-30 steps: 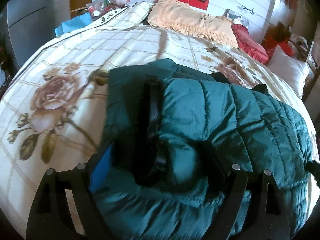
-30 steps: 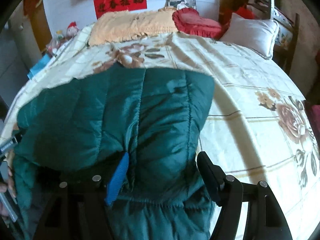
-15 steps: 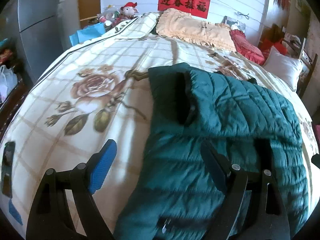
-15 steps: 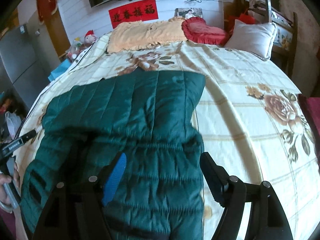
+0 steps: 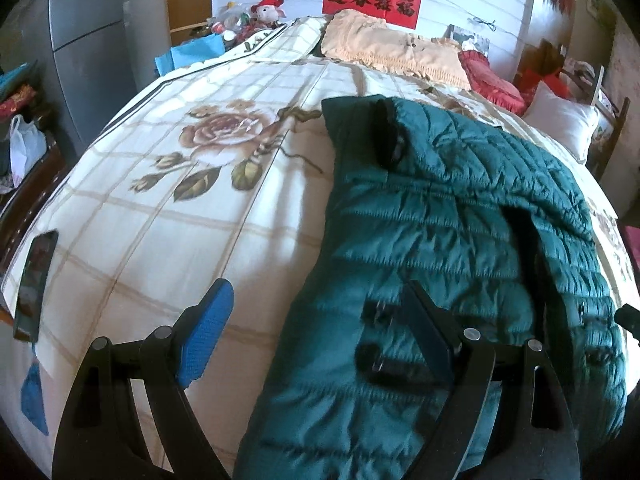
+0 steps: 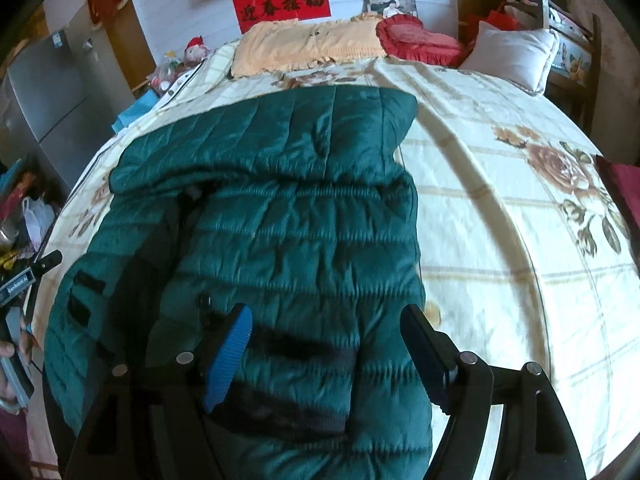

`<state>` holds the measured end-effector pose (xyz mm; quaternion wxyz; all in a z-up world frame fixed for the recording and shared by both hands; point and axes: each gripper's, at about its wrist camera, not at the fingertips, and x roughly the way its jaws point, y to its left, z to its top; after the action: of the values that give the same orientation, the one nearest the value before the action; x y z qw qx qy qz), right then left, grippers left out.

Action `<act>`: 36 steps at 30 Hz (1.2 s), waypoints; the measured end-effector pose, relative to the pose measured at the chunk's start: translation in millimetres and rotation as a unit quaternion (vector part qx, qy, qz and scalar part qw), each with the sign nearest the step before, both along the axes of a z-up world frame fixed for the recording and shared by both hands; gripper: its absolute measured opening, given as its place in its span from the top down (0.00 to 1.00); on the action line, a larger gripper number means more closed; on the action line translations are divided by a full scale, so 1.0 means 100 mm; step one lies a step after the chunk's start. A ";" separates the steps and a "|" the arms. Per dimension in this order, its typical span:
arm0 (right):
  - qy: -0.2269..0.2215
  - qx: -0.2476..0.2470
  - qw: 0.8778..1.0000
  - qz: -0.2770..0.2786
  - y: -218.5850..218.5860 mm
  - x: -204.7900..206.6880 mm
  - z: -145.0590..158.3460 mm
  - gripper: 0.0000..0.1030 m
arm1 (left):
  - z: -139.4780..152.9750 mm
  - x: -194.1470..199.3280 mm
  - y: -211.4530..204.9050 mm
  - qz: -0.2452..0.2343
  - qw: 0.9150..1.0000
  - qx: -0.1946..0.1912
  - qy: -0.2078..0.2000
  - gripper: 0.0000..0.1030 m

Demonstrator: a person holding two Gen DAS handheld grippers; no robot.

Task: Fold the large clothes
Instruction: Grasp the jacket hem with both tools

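Both my left gripper (image 5: 320, 336) and right gripper (image 6: 328, 344) hang spread and empty over the green quilted jacket (image 6: 280, 240) on the bed (image 6: 500, 220); I judge it puffy, soft, slippery, best pinched at hem corners.

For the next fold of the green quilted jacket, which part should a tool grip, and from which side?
Probably the near hem corner of the green quilted jacket, approached from the bed's foot: that edge lies loose and thin on the bedspread, whereas the middle is bulky, doubled padding.
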<state>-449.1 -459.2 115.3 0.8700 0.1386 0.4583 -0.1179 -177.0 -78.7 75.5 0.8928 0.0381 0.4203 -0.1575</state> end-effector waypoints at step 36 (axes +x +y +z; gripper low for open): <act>0.046 0.047 0.998 -0.011 0.03 -0.78 -0.18 0.23 | -0.41 -0.50 0.64 -0.023 0.992 -0.047 0.112 0.17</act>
<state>-527.2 -456.5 97.2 0.8391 0.1786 0.5015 -0.1120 -226.9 -14.5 34.6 0.8370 -0.0123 0.5090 -0.2005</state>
